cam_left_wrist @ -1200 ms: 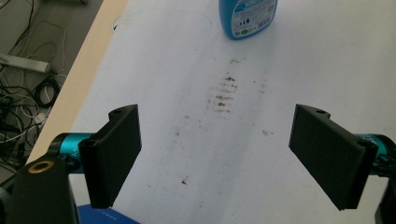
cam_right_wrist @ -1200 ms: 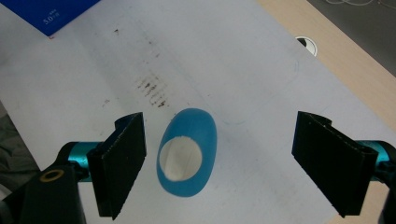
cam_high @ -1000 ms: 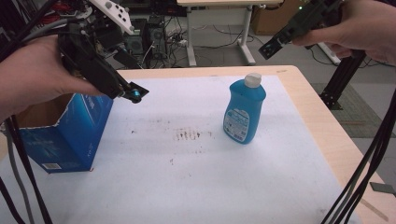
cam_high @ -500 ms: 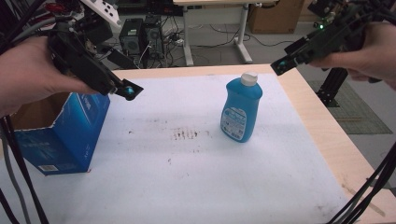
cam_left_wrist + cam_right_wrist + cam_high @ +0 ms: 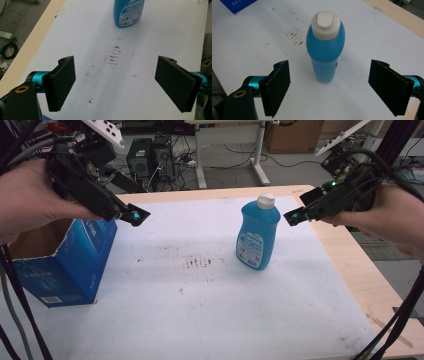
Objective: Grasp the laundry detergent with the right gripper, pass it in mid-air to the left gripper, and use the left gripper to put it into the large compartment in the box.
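In the high view a blue bottle [image 5: 257, 236] with a white cap stands upright on the white-covered tabletop [image 5: 210, 310], with a patch of dark smudges [image 5: 199, 261] just to its left. Well left of the bottle, an open blue carton [image 5: 60, 262] sits at the tabletop's edge. The left gripper [image 5: 134, 215] hangs above the carton's near corner, held in the left hand [image 5: 30, 200]; the right gripper [image 5: 294, 216] hovers just right of the bottle's shoulder, apart from it. In the left gripper view the jaws stand wide apart over the smudges, holding nothing, the bottle far ahead. In the right gripper view the jaws are equally spread, empty, with the bottle standing between and beyond them, untouched.
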